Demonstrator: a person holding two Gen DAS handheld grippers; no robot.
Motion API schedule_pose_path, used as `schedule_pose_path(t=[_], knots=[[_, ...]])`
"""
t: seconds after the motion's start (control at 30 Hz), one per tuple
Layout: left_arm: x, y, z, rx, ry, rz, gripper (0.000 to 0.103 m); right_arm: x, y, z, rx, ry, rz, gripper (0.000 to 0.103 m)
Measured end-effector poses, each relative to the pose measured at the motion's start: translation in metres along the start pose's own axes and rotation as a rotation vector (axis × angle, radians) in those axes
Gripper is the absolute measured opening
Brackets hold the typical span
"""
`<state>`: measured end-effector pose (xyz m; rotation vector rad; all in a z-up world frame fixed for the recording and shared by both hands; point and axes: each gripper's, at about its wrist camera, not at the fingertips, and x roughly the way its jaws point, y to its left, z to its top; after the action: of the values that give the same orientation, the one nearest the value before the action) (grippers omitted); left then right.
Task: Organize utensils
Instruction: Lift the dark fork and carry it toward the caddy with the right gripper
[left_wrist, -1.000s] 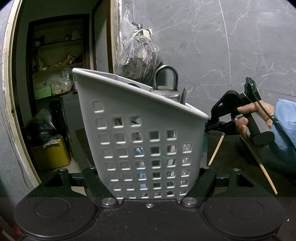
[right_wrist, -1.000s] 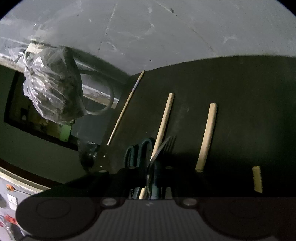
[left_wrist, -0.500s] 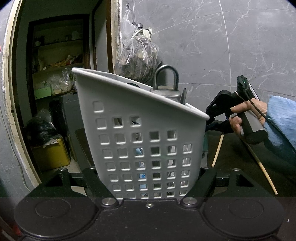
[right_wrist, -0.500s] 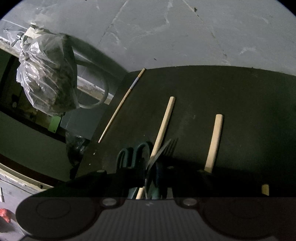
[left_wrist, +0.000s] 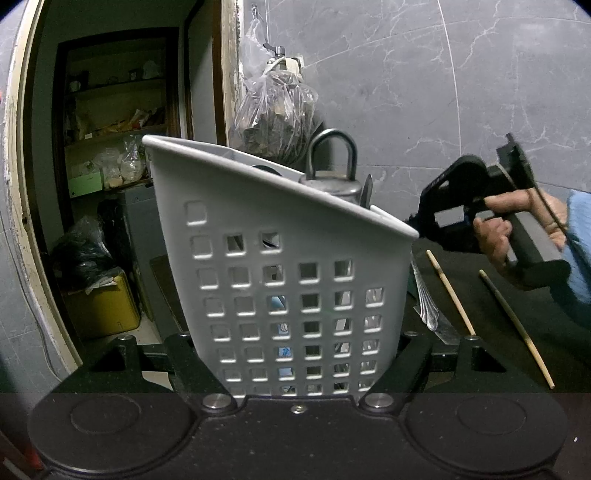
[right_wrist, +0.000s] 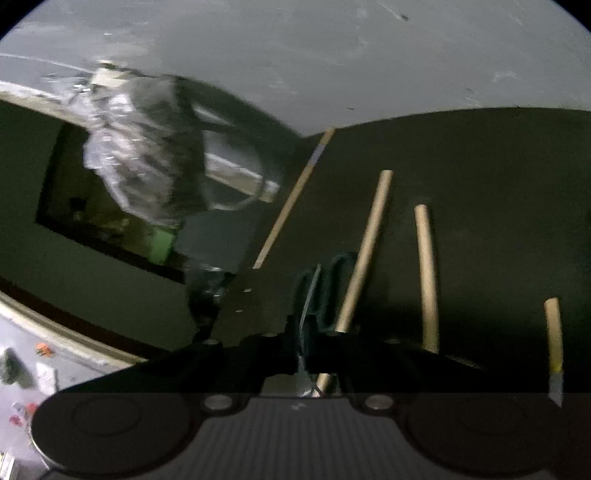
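On the dark counter under grey marble, the left gripper is clamping the white basket steady for loading while the right gripper is pinching the green-handled scissors.

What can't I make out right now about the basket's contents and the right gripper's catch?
- Basket contents, left wrist view: its wall hides all but a metal loop and a tip above the rim.
- Utensil in the right gripper, right wrist view: thin, edge-on, blurred; its type is unclear.
- Sticks, right wrist view: near ends cut off by the gripper body.
- Scissors, right wrist view: dark, partly covered.
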<state>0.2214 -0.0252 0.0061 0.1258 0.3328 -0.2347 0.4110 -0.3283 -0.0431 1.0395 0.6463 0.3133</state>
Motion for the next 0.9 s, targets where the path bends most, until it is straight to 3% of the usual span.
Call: schedule_pose_path(t=[0.3, 0.6, 0.9], knots=[[0.001, 0.0, 0.001, 0.0, 0.0, 0.0, 0.077, -0.025, 0.041, -0.026, -0.203, -0.022, 0.133, 0.002], [0.004, -0.001, -0.002, -0.006, 0.0, -0.002, 0.077, -0.054, 0.08, -0.051, -0.406, -0.085, 0.185, 0.002], [0.003, 0.0, -0.002, -0.007, 0.0, -0.002, 0.077, -0.091, 0.114, -0.062, -0.512, -0.178, 0.282, 0.002]])
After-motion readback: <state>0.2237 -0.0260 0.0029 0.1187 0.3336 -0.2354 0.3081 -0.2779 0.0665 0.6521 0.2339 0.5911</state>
